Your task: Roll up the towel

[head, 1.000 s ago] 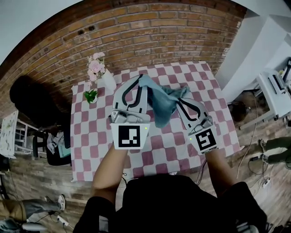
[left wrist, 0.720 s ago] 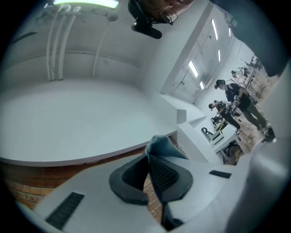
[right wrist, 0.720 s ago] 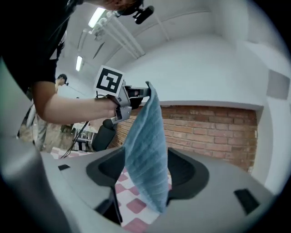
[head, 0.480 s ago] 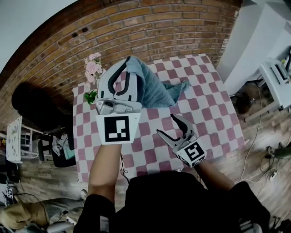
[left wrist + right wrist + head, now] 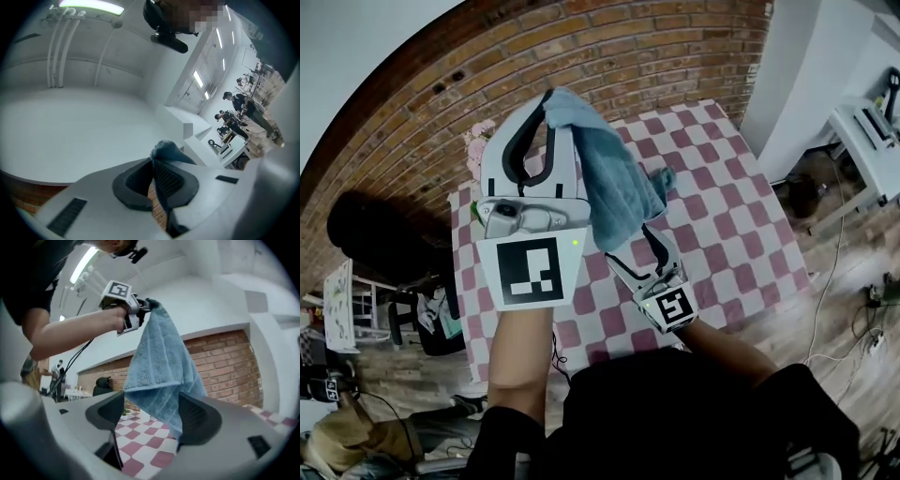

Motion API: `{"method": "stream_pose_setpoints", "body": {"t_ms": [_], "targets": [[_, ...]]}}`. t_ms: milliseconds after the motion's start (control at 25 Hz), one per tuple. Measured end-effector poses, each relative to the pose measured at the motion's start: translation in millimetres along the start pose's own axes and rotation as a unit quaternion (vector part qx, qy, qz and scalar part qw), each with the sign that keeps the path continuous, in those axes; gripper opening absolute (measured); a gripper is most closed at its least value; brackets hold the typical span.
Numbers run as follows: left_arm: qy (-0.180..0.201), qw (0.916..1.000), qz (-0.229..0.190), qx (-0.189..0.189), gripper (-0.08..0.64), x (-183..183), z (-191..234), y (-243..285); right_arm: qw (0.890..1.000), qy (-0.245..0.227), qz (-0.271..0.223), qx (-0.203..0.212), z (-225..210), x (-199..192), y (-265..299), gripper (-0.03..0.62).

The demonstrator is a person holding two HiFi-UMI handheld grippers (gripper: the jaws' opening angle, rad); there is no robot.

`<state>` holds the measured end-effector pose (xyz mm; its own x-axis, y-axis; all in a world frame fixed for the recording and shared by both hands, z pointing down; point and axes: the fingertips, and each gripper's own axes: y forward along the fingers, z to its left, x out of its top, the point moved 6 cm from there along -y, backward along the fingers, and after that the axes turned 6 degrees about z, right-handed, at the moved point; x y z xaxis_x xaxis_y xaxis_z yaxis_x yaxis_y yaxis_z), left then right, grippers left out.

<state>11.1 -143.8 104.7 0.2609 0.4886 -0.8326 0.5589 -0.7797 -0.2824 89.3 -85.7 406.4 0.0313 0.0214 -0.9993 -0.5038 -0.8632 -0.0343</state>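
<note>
Now our left tongs (image 5: 549,97) clamp the towel (image 5: 614,183) aloft while its lower end hangs between our right tongs (image 5: 628,251), which have just been opening.

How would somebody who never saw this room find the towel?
Look at the checked tablecloth in front of the brick wall. Above it, the left gripper pinches one corner of the towel. It is the only fluffy blue cloth, dangling in the air.

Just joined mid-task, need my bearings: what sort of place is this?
Probably a lab or studio with a staged corner: a checked-cloth table before a brick wall, and a white equipment bench beside it.
</note>
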Motion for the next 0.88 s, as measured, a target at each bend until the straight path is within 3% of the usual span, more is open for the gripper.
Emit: {"method": "stream_pose_setpoints", "body": {"t_ms": [120, 200, 320, 400, 520, 560, 760, 880], "targets": [[0.006, 1.0, -0.001, 0.001, 0.006, 7, -1, 2, 0.993, 0.112, -0.036, 0.015, -13, 11, -12, 0.339], [0.008, 1.0, 0.001, -0.001, 0.005, 8, 0, 2, 0.985, 0.156, -0.067, 0.042, -22, 20, -20, 0.339], [0.0, 1.0, -0.001, 0.001, 0.005, 10, 2, 2, 0.966, 0.234, -0.083, 0.067, -35, 26, -18, 0.339], [-0.003, 1.0, -0.003, 0.003, 0.005, 13, 1, 2, 0.94, 0.319, -0.087, 0.088, -43, 22, -12, 0.339], [-0.004, 1.0, -0.003, 0.003, 0.005, 17, 0, 1, 0.883, 0.437, -0.109, 0.133, -49, 15, -4, 0.337], [-0.007, 1.0, -0.004, 0.003, 0.005, 19, 1, 1, 0.869, 0.46, -0.116, 0.137, -51, 14, -2, 0.337], [-0.007, 0.9999, -0.009, 0.008, 0.006, 28, 5, -4, 0.833, 0.508, -0.139, 0.168, -55, 6, 12, 0.335], [-0.003, 0.9999, -0.007, 0.009, 0.006, 31, 7, -8, 0.822, 0.512, -0.159, 0.194, -52, 11, 16, 0.297]]}}
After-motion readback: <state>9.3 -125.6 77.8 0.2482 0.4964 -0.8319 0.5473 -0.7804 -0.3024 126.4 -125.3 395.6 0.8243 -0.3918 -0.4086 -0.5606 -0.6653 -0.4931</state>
